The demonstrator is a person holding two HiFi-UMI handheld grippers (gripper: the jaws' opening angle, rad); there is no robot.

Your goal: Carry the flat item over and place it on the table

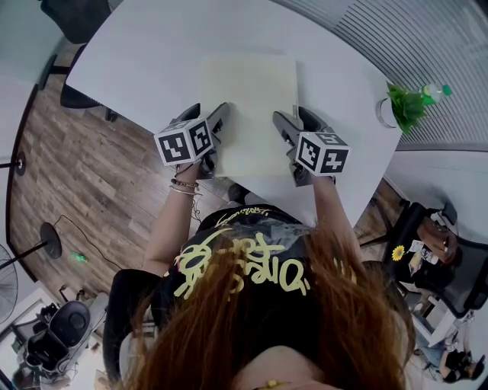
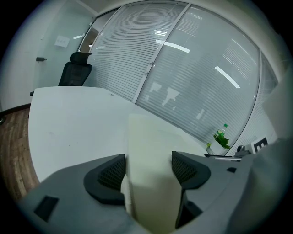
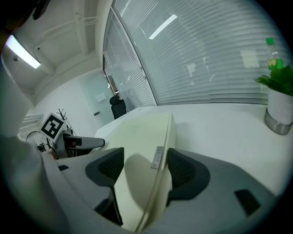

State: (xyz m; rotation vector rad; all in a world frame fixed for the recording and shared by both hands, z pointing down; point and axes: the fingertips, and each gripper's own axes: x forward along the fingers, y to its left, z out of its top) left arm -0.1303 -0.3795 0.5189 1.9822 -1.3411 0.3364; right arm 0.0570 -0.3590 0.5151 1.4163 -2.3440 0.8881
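**Head view.** The flat panel (image 1: 248, 107), pale cream and square, sits over the middle of the white table (image 1: 137, 61). Its near corner reaches the table's near edge. The left gripper (image 1: 216, 129) is at the panel's left edge and the right gripper (image 1: 287, 129) at its right edge, both close to the near end. From this angle I cannot tell whether the panel rests on the table or is held just above it. A potted plant (image 1: 402, 107) stands at the table's right edge with a green-capped bottle (image 1: 436, 91) just beside it. A dark office chair (image 1: 76, 17) stands beyond the far left corner.

**Left gripper view.** The jaws pinch the panel. Both ribbed pads (image 2: 112, 172) press against it, one on each side, with no gap that I can see. The panel runs forward from the jaws over the table. The potted plant shows far off at the right edge, and the office chair behind the far left corner. Slatted blinds (image 2: 192, 68) fill the background.

**Right gripper view.** The jaws are closed on the panel's edge. One pad (image 3: 183, 168) bears against the rim beside a small grey label (image 3: 157, 158), and the other pad lies on the broad face. The panel extends ahead over the table. The potted plant stands well apart at the right edge.
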